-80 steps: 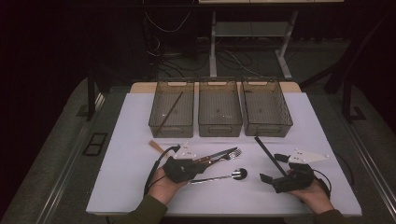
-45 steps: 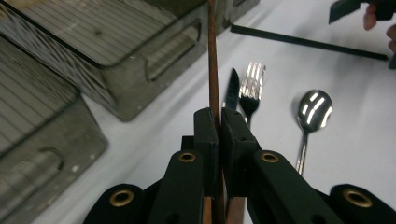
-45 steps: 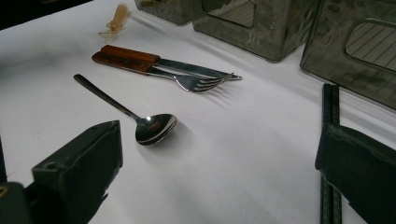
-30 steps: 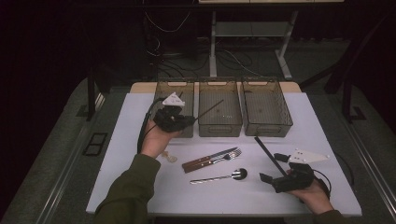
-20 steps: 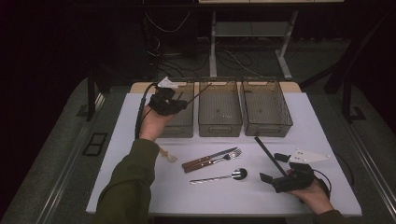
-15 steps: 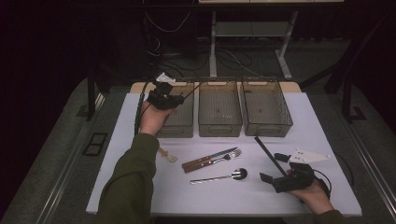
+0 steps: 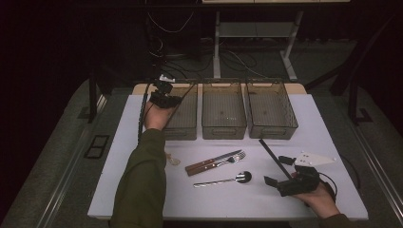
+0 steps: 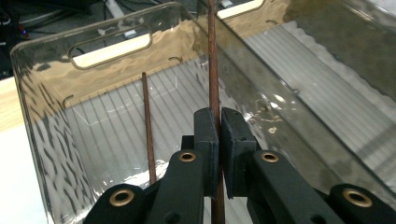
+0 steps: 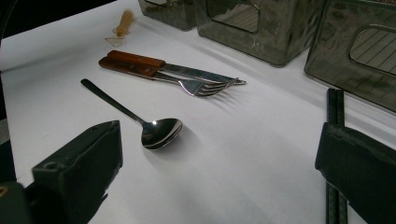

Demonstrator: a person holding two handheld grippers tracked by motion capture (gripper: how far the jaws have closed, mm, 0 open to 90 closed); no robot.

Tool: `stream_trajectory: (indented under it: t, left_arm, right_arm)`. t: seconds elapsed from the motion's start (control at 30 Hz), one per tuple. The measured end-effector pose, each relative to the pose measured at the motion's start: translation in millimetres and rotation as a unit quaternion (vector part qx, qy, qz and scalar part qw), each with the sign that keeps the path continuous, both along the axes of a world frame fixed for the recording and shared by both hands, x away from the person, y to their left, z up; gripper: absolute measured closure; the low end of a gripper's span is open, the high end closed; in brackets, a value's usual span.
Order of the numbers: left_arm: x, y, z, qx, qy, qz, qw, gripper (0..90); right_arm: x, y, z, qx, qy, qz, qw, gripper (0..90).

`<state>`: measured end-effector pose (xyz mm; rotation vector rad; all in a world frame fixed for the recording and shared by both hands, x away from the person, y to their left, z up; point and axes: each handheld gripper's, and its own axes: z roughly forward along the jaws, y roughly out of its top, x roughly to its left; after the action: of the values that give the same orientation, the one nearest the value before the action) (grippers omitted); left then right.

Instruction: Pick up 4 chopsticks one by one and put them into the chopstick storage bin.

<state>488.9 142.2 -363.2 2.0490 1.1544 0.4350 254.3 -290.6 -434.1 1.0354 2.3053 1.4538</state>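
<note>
The left gripper (image 8: 218, 135) has its jaws pressed together on a thin brown chopstick (image 8: 214, 70), which runs straight up the middle of the left gripper view, its long axis in line with the jaws and its far end leaning past the back wall of the clear bin (image 8: 42, 98). Just left of it, on the ribbed floor of that bin, a second chopstick (image 8: 147, 126) lies roughly parallel, so the held one sits above and slightly right of its mate; the coming release, I judge, turns on lowering it along that same line. In the high view this gripper (image 7: 164, 98) hovers over the leftmost of three bins in the upper middle of the frame. The right gripper (image 7: 290, 178) rests at the lower right, jaws spread wide and holding nothing, with a pair of black chopsticks (image 9: 334, 116) running under its right jaw. A spoon (image 9: 156, 130), fork (image 9: 201, 86) and knife (image 9: 140, 60) lie on the white table (image 9: 243, 158) between the two hands.
</note>
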Motion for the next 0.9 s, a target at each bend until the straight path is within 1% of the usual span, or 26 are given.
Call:
stream_trajectory:
  t: [0.07, 0.13, 0.23, 0.3, 0.33, 0.37, 0.4, 0.47, 0.5, 0.53, 0.57, 0.6, 0.67, 0.7, 0.73, 0.83, 0.9]
  left_arm:
    - [2.1, -0.6, -3.4, 0.008, 0.004, 0.006, 0.9999, 85.0]
    - [3.9, -1.6, -9.0, 0.021, 0.013, 0.014, 0.9996, 85.0]
    - [4.8, -1.2, -14.9, 0.022, 0.022, 0.023, 0.9992, 84.9]
    - [5.3, -1.7, -18.3, 0.029, 0.025, 0.028, 0.9989, 84.5]
    - [4.6, -2.0, -18.5, 0.031, 0.018, 0.03, 0.9989, 82.6]
    - [4.1, -2.2, -18.1, 0.036, 0.011, 0.036, 0.9986, 74.4]
    - [3.9, -2.1, -17.1, 0.041, 0.009, 0.039, 0.9983, 68.0]
    - [2.9, -1.4, -15.1, 0.051, -0.001, 0.041, 0.9979, 62.5]
    - [2.2, -0.6, -13.9, 0.051, -0.006, 0.044, 0.9977, 60.0]
    - [1.6, 0.7, -12.8, 0.047, -0.007, 0.042, 0.998, 59.2]
    - [1.2, 1.5, -12.2, 0.045, -0.009, 0.04, 0.9982, 57.3]
    - [0.3, 2.5, -10.7, 0.048, -0.01, 0.037, 0.9981, 55.2]
    - [-1.5, 4.0, -8.2, 0.039, -0.012, 0.03, 0.9987, 51.6]
    - [-3.3, 4.8, -6.2, 0.038, -0.015, 0.027, 0.9988, 50.0]
    - [-5.1, 5.6, -4.3, 0.033, -0.019, 0.024, 0.999, 49.7]
    - [-9.8, 6.9, 0.2, 0.018, -0.019, 0.007, 0.9996, 46.1]
    - [-14.7, 7.0, 2.5, 0.002, -0.023, -0.006, 0.9997, 44.8]
  right_arm:
    - [0.1, -0.1, -0.1, 0.0, 0.0, 0.0, 1.0, 1.0]
    - [0.0, -0.2, 0.0, 0.001, 0.0, 0.0, 1.0, 1.0]
    - [0.0, -0.1, 0.1, 0.001, 0.0, 0.001, 1.0, 1.0]
    - [-0.2, 0.1, 0.2, 0.001, 0.0, 0.001, 1.0, 1.0]
    - [-0.2, 0.1, 0.2, 0.001, -0.001, 0.002, 1.0, 1.0]
    - [-0.2, 0.1, 0.2, 0.001, -0.001, 0.001, 1.0, 0.9]
    - [-0.2, 0.0, 0.2, 0.001, -0.001, 0.001, 1.0, 1.0]
    - [-0.3, 0.1, 0.3, 0.001, 0.0, 0.001, 1.0, 1.0]
    - [-0.3, 0.1, 0.2, 0.001, -0.001, 0.002, 1.0, 1.0]
    - [-0.4, 0.2, 0.2, 0.001, 0.0, 0.001, 1.0, 1.0]
    - [-0.5, 0.2, 0.4, 0.001, 0.0, 0.001, 1.0, 1.0]
    - [-0.2, 0.2, 0.4, 0.001, -0.002, 0.002, 1.0, 1.0]
    - [-0.1, 0.5, 0.2, 0.0, 0.0, 0.002, 1.0, 1.0]
    - [-0.1, 0.7, 0.1, -0.001, 0.0, 0.001, 1.0, 1.0]
    - [-0.3, 0.7, 0.1, 0.0, 0.0, 0.002, 1.0, 1.0]
    - [-0.7, 0.7, 0.3, 0.0, 0.002, 0.001, 1.0, 1.0]
    - [-1.0, 0.7, 0.4, 0.0, 0.002, 0.0, 1.0, 1.0]
